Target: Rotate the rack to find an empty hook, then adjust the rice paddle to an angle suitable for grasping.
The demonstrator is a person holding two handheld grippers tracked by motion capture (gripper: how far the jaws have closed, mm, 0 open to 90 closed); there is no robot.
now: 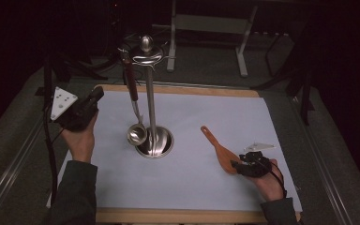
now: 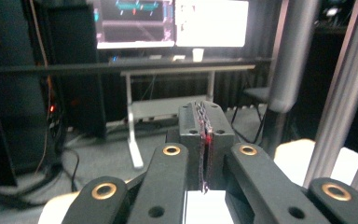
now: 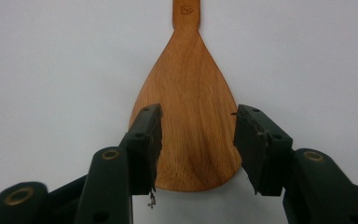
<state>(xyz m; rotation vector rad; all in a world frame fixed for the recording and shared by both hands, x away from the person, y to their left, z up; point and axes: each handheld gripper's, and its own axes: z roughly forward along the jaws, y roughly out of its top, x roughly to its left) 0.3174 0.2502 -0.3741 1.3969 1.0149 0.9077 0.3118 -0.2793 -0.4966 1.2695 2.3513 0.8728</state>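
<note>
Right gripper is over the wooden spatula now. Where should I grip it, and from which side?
Probably the wide blade end of the spatula, from above at its near, rounded end. It lies flat on the white sheet, handle pointing away toward the stand. The right gripper already has its jaws open on either side of the blade, so lowering and closing across the width looks simplest.

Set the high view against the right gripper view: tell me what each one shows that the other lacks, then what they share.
The high view alone takes in the tall steel utensil stand, the shiny metal ladle with a dark red handle hanging from it, and the left gripper, raised at the table's left side. The right gripper view alone gives the wood grain and a round stamp on the handle. Both show the flat wooden spatula on the white sheet, with the right gripper open around its blade.
</note>
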